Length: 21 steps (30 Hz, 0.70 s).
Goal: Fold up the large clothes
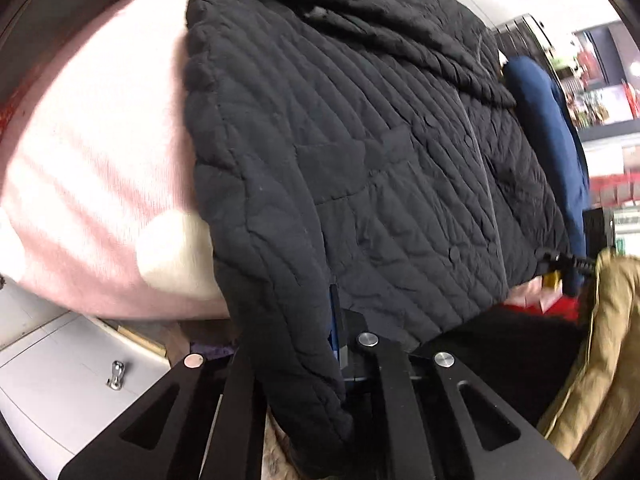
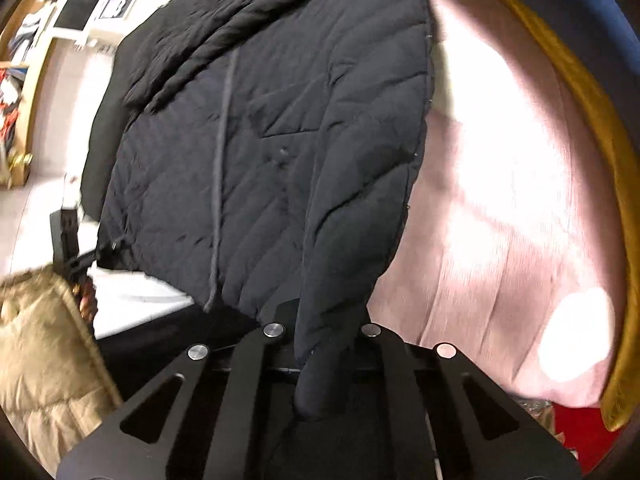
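A black quilted jacket (image 1: 360,140) lies spread, front up, on a pink bedcover (image 1: 100,160). In the left wrist view my left gripper (image 1: 344,356) is shut on the jacket's near lower edge. A fold of sleeve hangs over its fingers and hides the tips. The right wrist view shows the same jacket (image 2: 280,120) on the pink cover (image 2: 500,220). My right gripper (image 2: 320,348) is shut on a dark flap at the jacket's near corner, which hangs down between the finger arms. Each view shows the other gripper at the hem's far corner.
A tan padded coat (image 1: 600,340) (image 2: 40,360) lies between the two grippers at the bed's edge. A blue garment (image 1: 552,140) lies beyond the jacket. A white cabinet with a metal handle (image 1: 116,374) stands below left. A mustard blanket edge (image 2: 600,140) borders the pink cover.
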Motion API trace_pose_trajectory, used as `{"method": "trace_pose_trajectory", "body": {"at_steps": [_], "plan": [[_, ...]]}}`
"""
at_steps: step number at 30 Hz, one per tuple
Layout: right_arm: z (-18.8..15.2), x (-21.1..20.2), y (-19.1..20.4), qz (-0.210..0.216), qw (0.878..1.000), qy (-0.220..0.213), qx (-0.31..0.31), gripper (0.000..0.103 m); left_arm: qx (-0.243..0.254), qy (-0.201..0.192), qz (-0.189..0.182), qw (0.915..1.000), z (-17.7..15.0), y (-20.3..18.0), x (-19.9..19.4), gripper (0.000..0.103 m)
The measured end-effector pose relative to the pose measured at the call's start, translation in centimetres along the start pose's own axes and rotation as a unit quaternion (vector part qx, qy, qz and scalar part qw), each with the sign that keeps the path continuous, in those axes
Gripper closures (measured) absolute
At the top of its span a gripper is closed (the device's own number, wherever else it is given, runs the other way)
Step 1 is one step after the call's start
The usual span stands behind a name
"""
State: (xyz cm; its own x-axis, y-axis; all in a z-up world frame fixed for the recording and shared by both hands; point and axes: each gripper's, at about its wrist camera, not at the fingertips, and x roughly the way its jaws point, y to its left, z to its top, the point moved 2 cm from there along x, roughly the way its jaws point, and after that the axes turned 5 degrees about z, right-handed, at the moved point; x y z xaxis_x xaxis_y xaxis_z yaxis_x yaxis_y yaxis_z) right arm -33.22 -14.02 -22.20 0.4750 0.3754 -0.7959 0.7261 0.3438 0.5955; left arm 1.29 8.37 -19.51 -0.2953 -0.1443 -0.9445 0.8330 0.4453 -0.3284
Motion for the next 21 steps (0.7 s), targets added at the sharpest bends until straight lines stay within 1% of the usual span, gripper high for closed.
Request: {"method": "trace_pose_trajectory", "body": {"at_steps": [2, 4, 6, 7, 10, 11, 12, 14, 15, 16, 17, 18, 19, 20, 21], "plan": [[-1.2, 0.0, -0.7, 0.006, 1.000, 0.020, 0.011, 0.095, -0.004, 0.031, 0.000, 0.9995, -1.8, 0.3, 1.1, 0.095], [-2.3, 0.2, -1.5, 0.017, 0.999, 0.022, 0.040, 0.095, -0.026, 0.047, -0.008, 0.9985, -3.1, 0.9, 1.9, 0.095], [-1.8, 0.2, -1.6, 0.019, 0.999, 0.012, 0.049, 0.095, -0.057, 0.044, -0.012, 0.9974, -3.1, 1.1, 2.3, 0.096], [-1.2, 0.3, -1.3, 0.018, 0.999, 0.010, 0.046, 0.095, -0.067, 0.038, -0.014, 0.9969, -2.4, 0.8, 2.2, 0.096], [2.3, -0.5, 0.9, 0.034, 0.999, -0.014, 0.009, 0.095, -0.057, -0.002, -0.028, 0.9980, 1.1, -0.9, 0.2, 0.096], [3.3, -0.8, 1.6, 0.036, 0.999, -0.023, -0.003, 0.095, -0.052, -0.022, -0.038, 0.9977, 2.5, -1.5, -1.0, 0.096], [5.2, -1.2, 2.6, 0.033, 0.999, -0.035, -0.021, 0.095, -0.046, -0.053, -0.053, 0.9961, 4.7, -2.3, -2.6, 0.096], [8.7, -2.0, 4.6, 0.026, 0.996, -0.063, -0.051, 0.095, -0.039, -0.093, -0.058, 0.9932, 7.7, -3.0, -4.5, 0.096], [10.8, -2.7, 5.5, 0.025, 0.995, -0.081, -0.062, 0.095, -0.039, -0.121, -0.057, 0.9903, 10.3, -3.2, -5.8, 0.096], [12.3, -3.4, 5.9, 0.024, 0.993, -0.095, -0.068, 0.095, -0.040, -0.139, -0.057, 0.9878, 11.8, -3.0, -6.7, 0.096], [14.7, -4.4, 6.8, 0.025, 0.990, -0.118, -0.075, 0.095, -0.044, -0.156, -0.055, 0.9852, 13.9, -2.7, -7.4, 0.096], [17.0, -5.5, 7.4, 0.021, 0.987, -0.141, -0.076, 0.095, -0.046, -0.166, -0.046, 0.9839, 16.0, -2.4, -7.8, 0.096], [18.5, -6.3, 7.8, 0.018, 0.985, -0.156, -0.074, 0.095, -0.046, -0.171, -0.038, 0.9835, 17.3, -2.1, -8.0, 0.096], [21.0, -7.8, 8.1, 0.015, 0.981, -0.183, -0.069, 0.095, -0.048, -0.178, -0.026, 0.9825, 18.8, -1.8, -8.3, 0.096], [22.1, -8.5, 8.5, 0.014, 0.978, -0.197, -0.066, 0.095, -0.056, -0.191, -0.015, 0.9798, 20.7, -1.2, -8.9, 0.096]]}}
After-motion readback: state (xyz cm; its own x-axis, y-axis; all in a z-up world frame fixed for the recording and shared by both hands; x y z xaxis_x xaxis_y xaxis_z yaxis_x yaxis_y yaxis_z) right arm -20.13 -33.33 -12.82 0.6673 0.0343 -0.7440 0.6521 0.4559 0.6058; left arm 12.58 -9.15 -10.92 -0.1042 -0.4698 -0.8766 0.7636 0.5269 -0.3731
